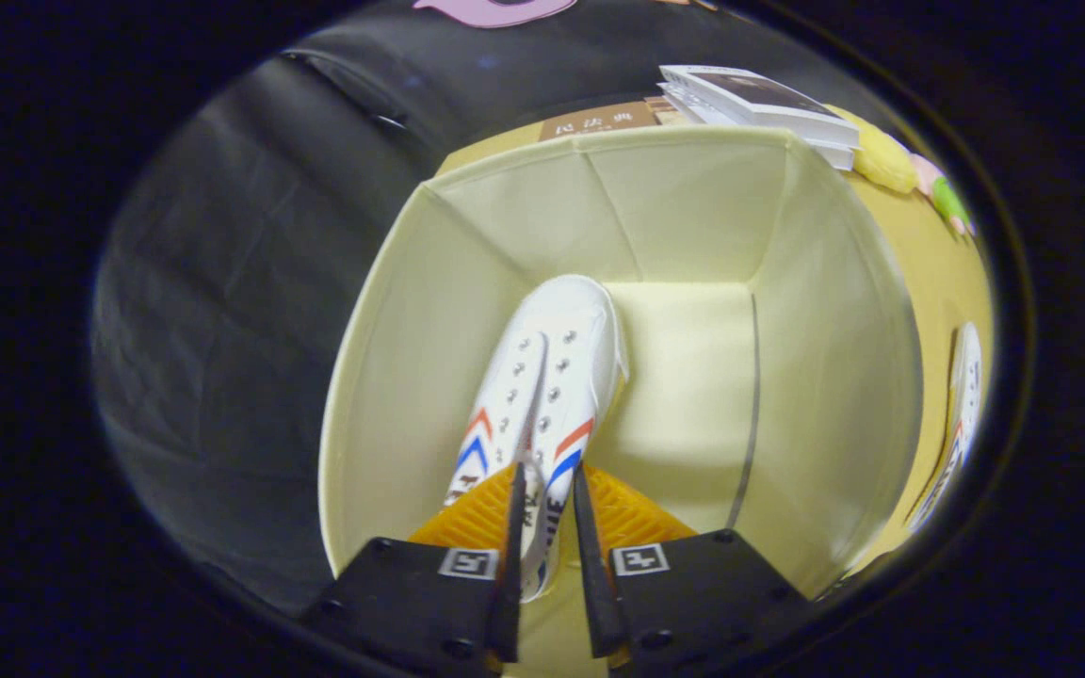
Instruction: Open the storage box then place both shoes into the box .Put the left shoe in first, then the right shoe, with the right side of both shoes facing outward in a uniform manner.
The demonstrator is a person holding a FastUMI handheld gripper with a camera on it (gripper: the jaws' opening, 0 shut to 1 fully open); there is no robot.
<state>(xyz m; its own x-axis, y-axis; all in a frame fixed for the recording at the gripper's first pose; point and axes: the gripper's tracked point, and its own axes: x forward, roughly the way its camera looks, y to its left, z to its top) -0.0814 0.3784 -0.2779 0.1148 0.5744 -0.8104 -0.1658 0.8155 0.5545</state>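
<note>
Inside the open storage box (pixel 411 311), toward its left wall, a white sneaker (pixel 542 377) hangs toe-down, its heel end clamped between the nearly closed fingers of the gripper (pixel 547 527). A second sneaker (pixel 962 414) lies on the yellow bench (pixel 938 273) outside the right wall.

"民法典" on brown book (pixel 599 121)

My 1 gripper camera looks steeply down past its fingers (pixel 590 556), close into the open box (pixel 693 188).
</note>
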